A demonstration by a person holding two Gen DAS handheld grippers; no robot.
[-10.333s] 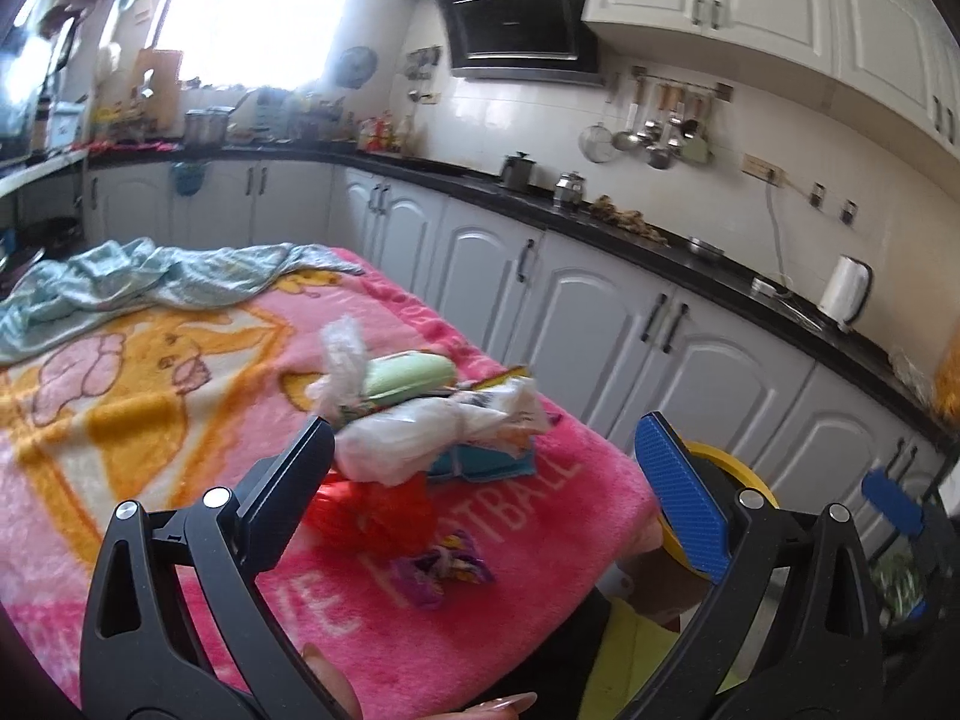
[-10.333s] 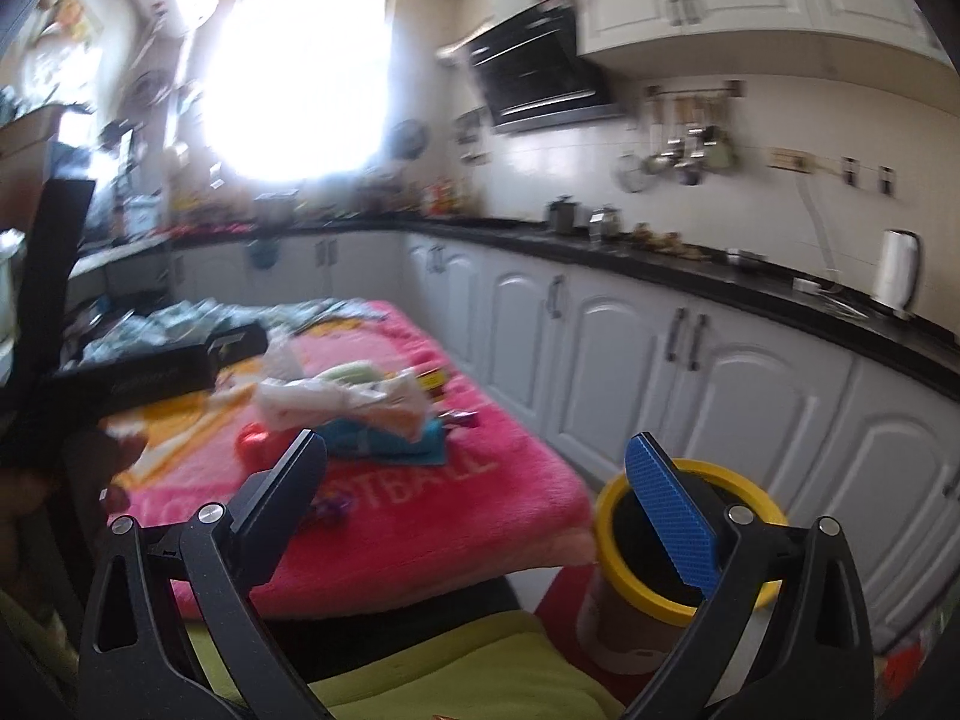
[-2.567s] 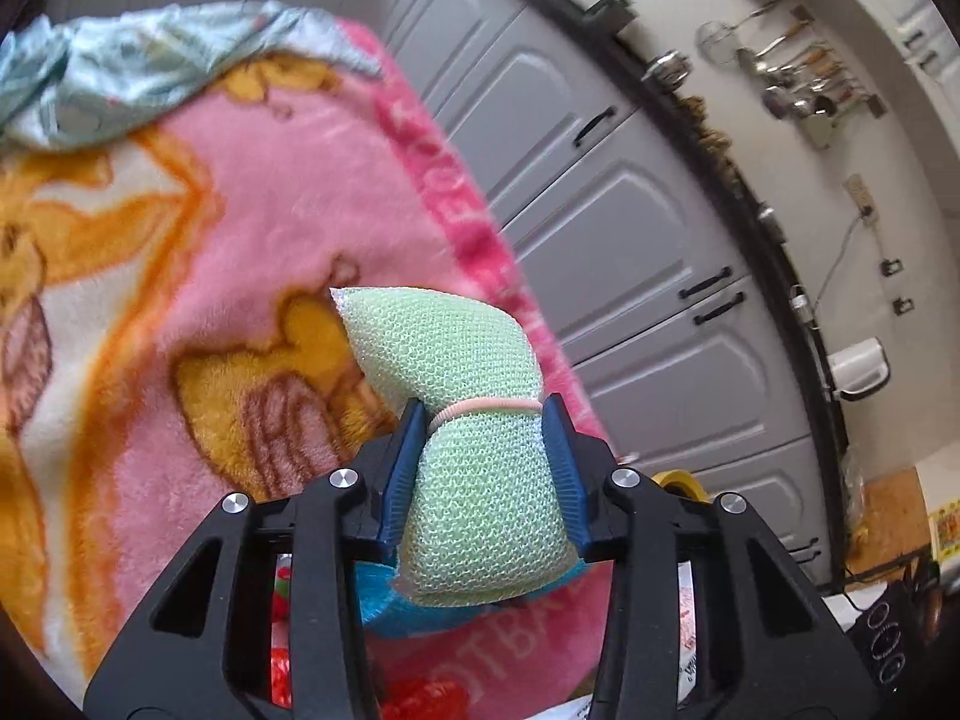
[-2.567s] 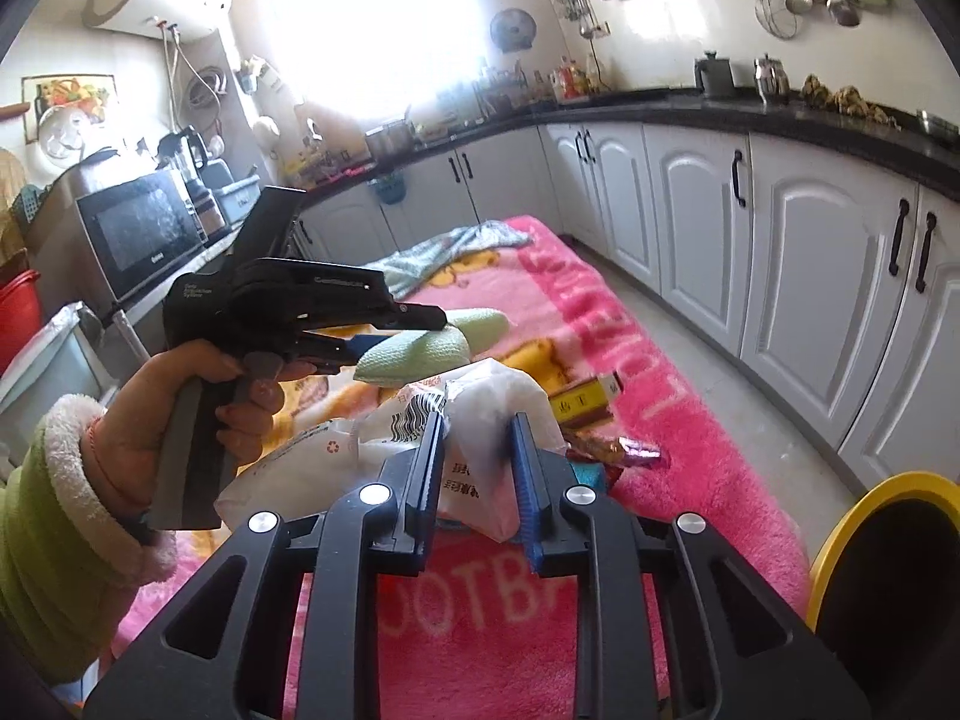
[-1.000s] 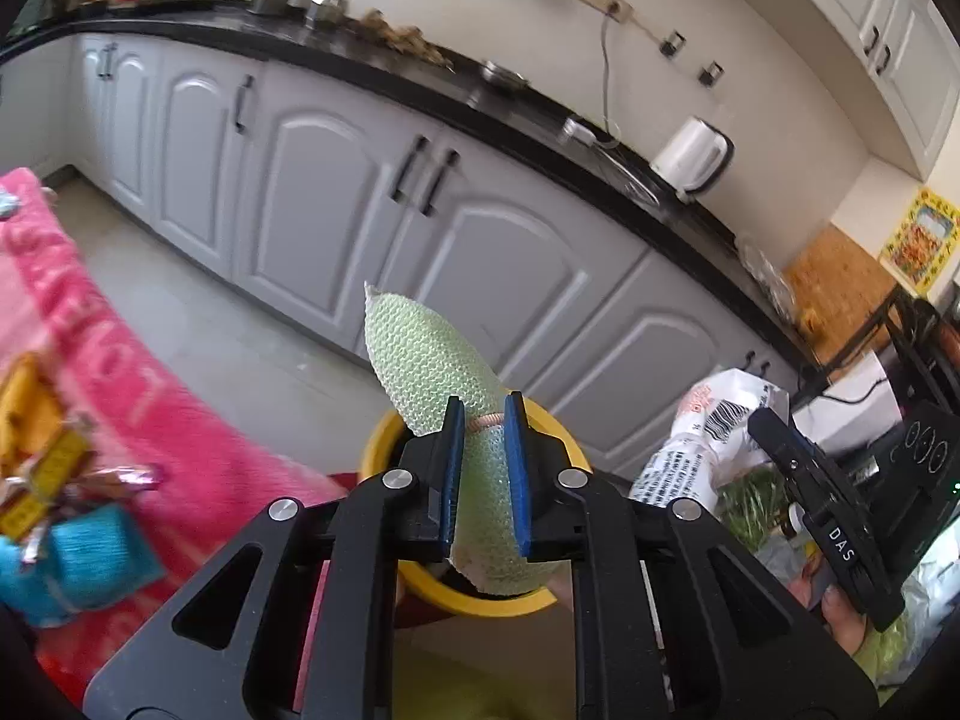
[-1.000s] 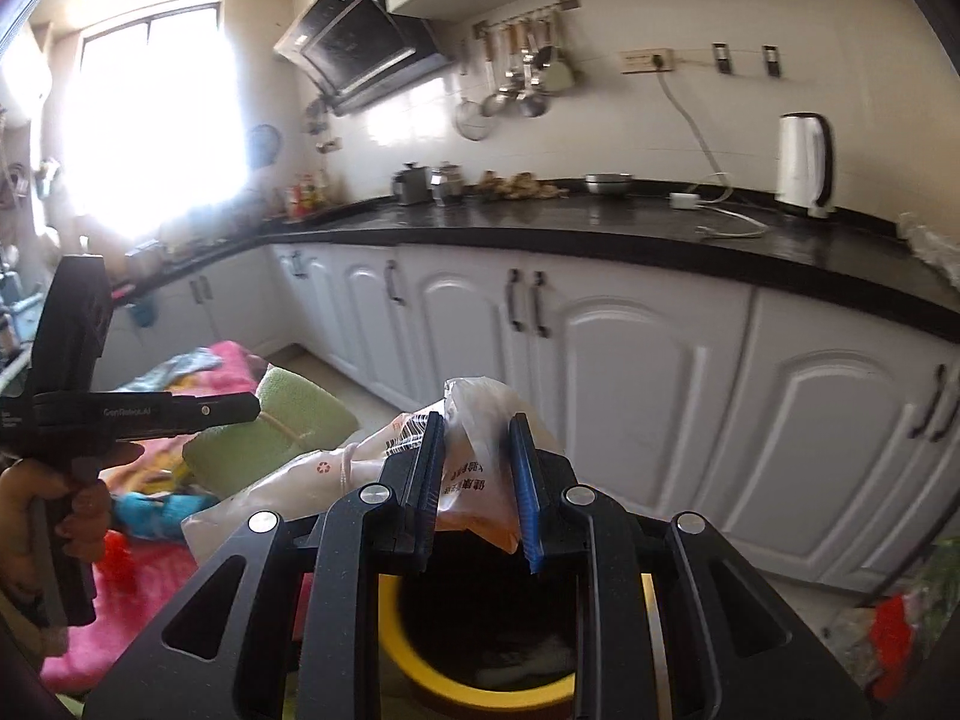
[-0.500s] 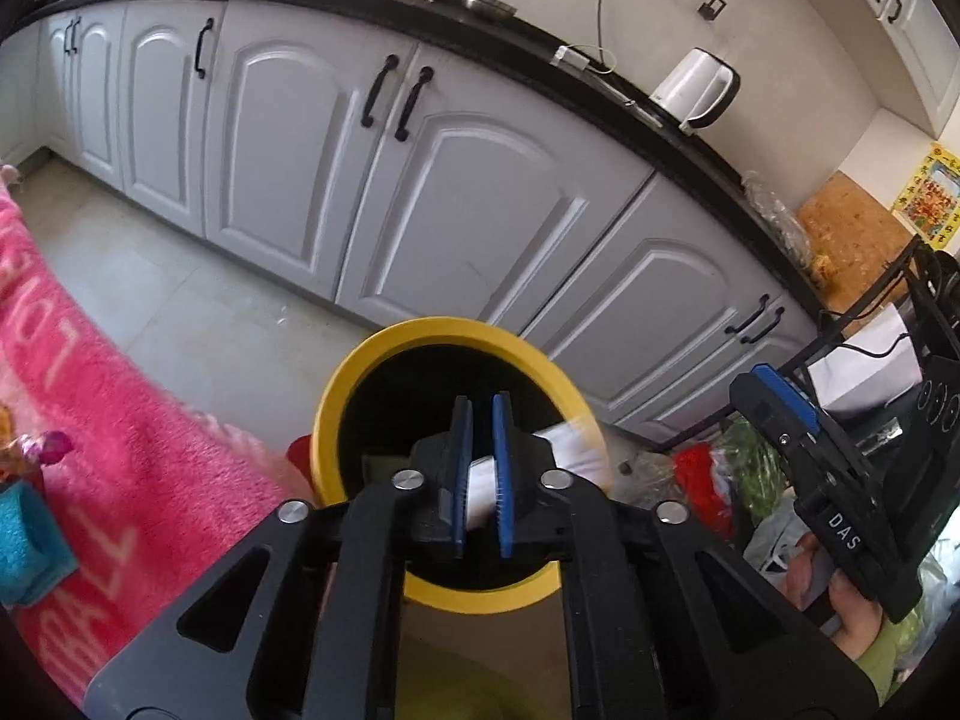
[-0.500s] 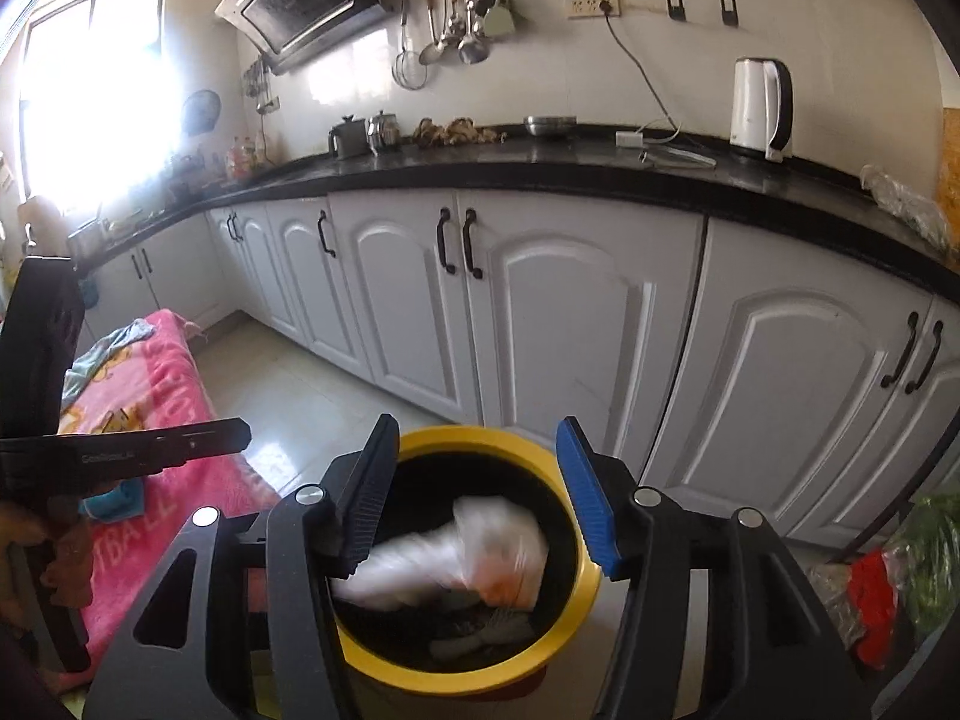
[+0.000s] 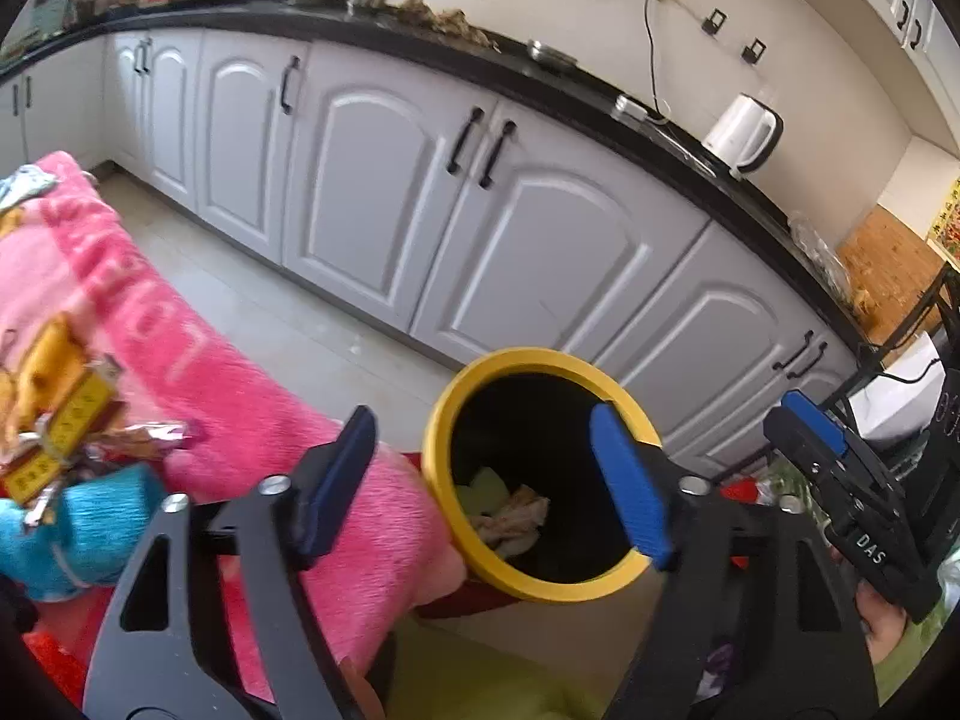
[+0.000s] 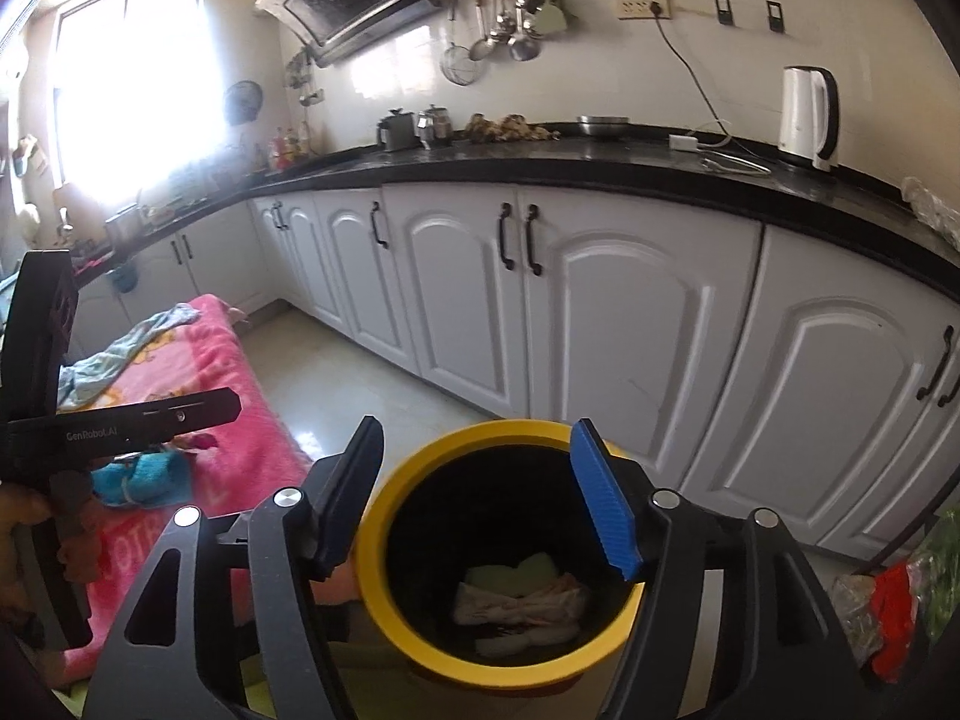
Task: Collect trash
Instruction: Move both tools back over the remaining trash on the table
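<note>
A yellow-rimmed black bin stands on the floor beside the table. Inside lie the green mesh sponge and the crumpled white plastic bag. My left gripper hangs over the bin's rim, its jaws opening with nothing between them. My right gripper is above the bin mouth, jaws also opening and empty. More trash sits on the pink blanket: a yellow packet, foil wrappers and a blue cloth.
White cabinets under a black counter run close behind the bin. A white kettle stands on the counter. Red and green bags lie on the floor at the right. A hand holds the left gripper.
Both grippers let go over the bin: the sponge and the plastic bag dropped inside. The left jaws went from shut to wide, the right ones widened further. Both hands sank slightly.
</note>
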